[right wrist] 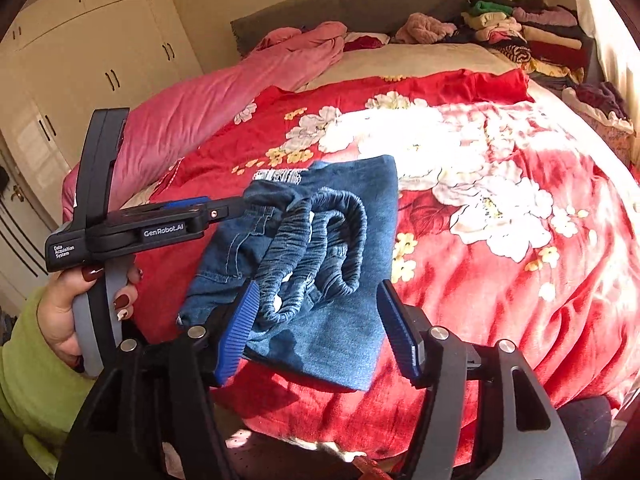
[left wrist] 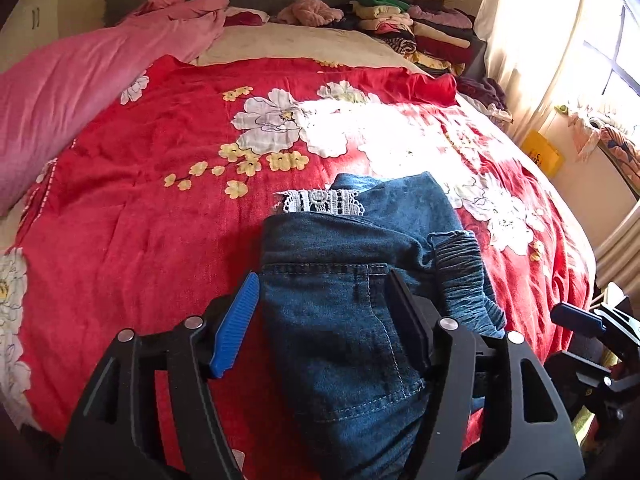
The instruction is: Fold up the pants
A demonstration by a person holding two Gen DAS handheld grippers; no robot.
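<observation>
Left of the folded blue denim pants (right wrist: 320, 248) lie a long pink quilt (right wrist: 208, 96) and, further off, cream wardrobe doors (right wrist: 100, 60). The left gripper (left wrist: 324, 300) has its jaws spread wide, straddling the pants' pocket end without clamping it; in the right wrist view it reaches in sideways at the pants' left edge. The pants lie on the red floral bedspread (left wrist: 140, 220), near its front edge, elastic waistband bunched on top. The right gripper (right wrist: 316, 312) hangs with jaws wide over their near end. Beyond the pants, far right, sits a stack of folded clothes (left wrist: 420, 28).
</observation>
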